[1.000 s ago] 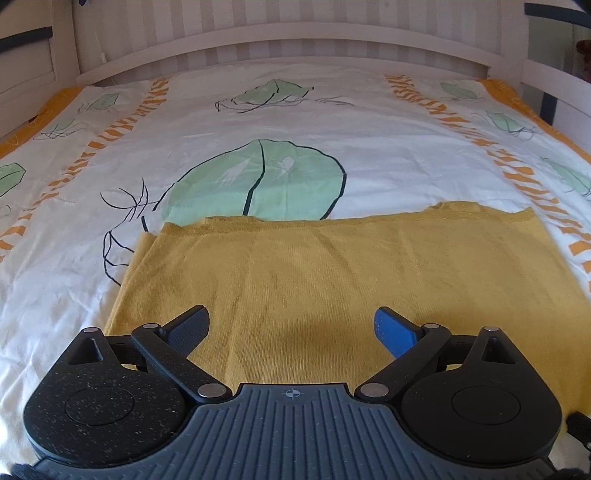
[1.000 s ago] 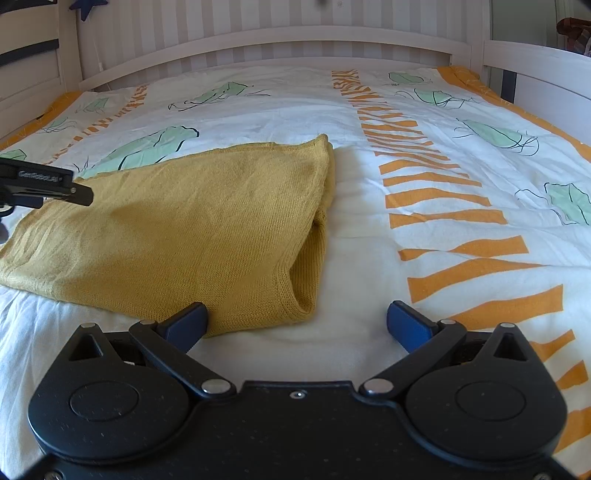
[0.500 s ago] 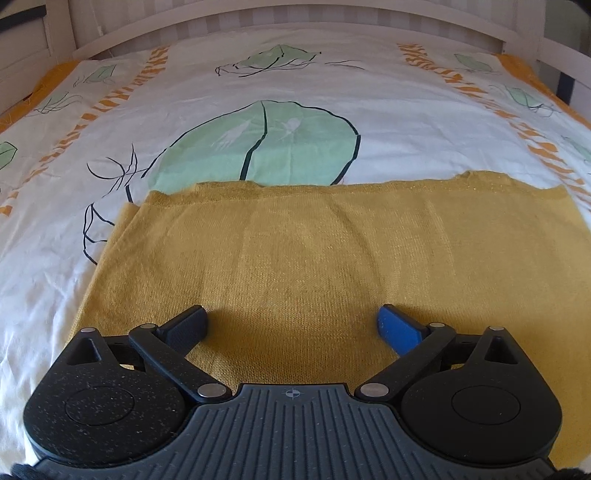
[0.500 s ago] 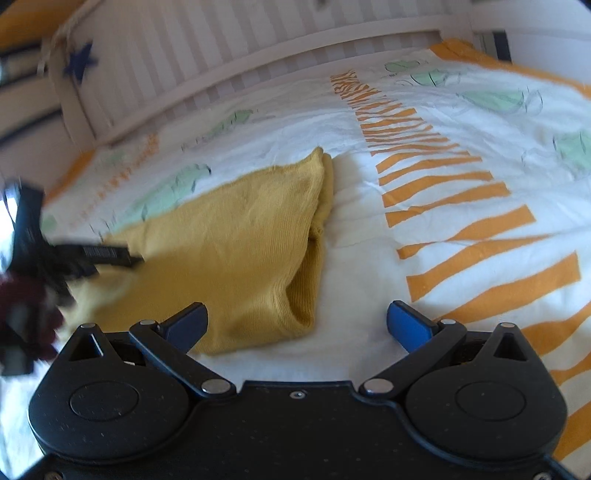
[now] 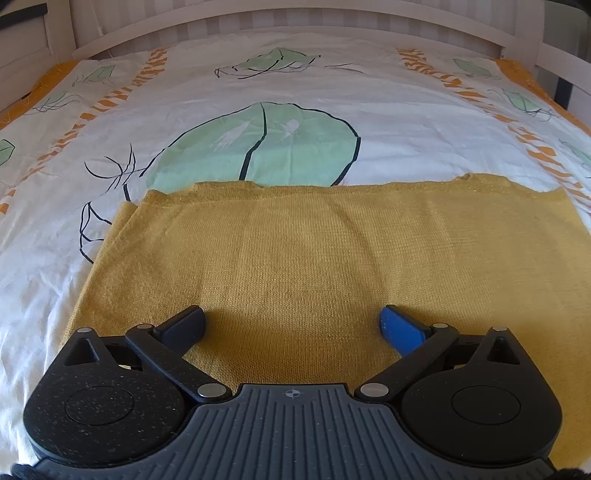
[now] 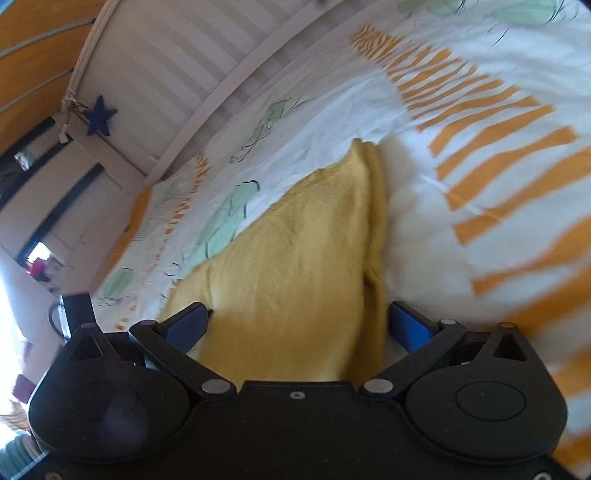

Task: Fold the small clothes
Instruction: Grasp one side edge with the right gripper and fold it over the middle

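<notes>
1. My left gripper (image 5: pixel 291 321) hangs over the mustard-yellow knitted garment (image 5: pixel 314 266), tilted down at it, with both fingers spread as wide as they go and nothing clamped between them.
2. The knit lies flat straight ahead of my left fingers (image 5: pixel 400 328) and runs under the gap between them; it reaches out past both fingertips to either side. Whether the tips touch the cloth I cannot tell.
3. Beyond my left fingertips the garment's far edge runs nearly straight across, and past it the bedspread (image 5: pixel 295 92) shows a big green leaf print (image 5: pixel 258 147), then the white slatted bed frame (image 5: pixel 295 22).
4. To the left of my left fingers a second layer of the knit peeks out along the side edge, so the piece is doubled over there.
5. My right gripper (image 6: pixel 297 325) is also wide open and grips nothing. Its view is rolled over and smeared with blur.
6. The same garment (image 6: pixel 295 258) lies ahead of my right fingers (image 6: pixel 410 326) and between them, narrowing to a corner at its far end.
7. Its thick folded edge sits just inside my right-hand finger; white bedspread (image 6: pixel 424 221) with orange stripes (image 6: pixel 480 147) spreads beyond that finger.
8. Past my left-hand finger on this gripper I see more leaf print, the bed frame (image 6: pixel 166 74) and a dark blue star (image 6: pixel 99 120) hanging on it.
</notes>
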`<state>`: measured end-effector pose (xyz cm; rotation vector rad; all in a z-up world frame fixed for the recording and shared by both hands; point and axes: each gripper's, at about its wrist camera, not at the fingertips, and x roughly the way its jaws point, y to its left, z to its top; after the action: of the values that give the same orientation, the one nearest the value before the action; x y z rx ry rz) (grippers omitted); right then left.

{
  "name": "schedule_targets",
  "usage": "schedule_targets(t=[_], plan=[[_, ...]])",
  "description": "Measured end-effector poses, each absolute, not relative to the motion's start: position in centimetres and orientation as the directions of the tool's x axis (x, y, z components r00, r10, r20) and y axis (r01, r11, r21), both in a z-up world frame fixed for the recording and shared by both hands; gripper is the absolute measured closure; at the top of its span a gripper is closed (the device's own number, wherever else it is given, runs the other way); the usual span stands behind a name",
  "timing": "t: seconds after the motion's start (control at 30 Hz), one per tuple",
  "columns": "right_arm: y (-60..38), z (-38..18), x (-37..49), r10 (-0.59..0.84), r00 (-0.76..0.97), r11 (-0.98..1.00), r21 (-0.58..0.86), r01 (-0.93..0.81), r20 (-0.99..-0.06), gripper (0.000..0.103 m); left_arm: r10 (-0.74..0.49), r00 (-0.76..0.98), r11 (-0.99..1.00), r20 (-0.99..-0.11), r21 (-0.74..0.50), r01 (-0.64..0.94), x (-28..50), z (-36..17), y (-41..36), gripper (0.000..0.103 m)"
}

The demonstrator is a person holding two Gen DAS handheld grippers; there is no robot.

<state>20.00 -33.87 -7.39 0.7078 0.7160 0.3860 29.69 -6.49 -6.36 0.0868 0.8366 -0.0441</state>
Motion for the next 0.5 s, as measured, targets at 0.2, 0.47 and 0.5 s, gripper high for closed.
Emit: schedule_targets(t=[0.2,0.47,0.5], plan=[[-33.2,-7.3,23.4,0.578,0.654,0.693,0.716,-0.077,-0.488,0.000,-0.035,0.664,0.995,-0.747,0.033,0.090,29.7,-6.1,-6.1,0.000],[-32.0,-6.9,24.3,0.506,0.626,0.765,0.644,-0.007,-0.594,0.059,-0.041,0.647,0.996,-0.761,0.024,0.091,27.6,-4.1,-2.6,0.003],[-32.0,-6.8,24.2,0.491,0.626,0.776,0.630,0.002,-0.606,0.070,-0.041,0.651,0.996,-0.758,0.021,0.087,27.1,-3.9,-1.8,0.003]])
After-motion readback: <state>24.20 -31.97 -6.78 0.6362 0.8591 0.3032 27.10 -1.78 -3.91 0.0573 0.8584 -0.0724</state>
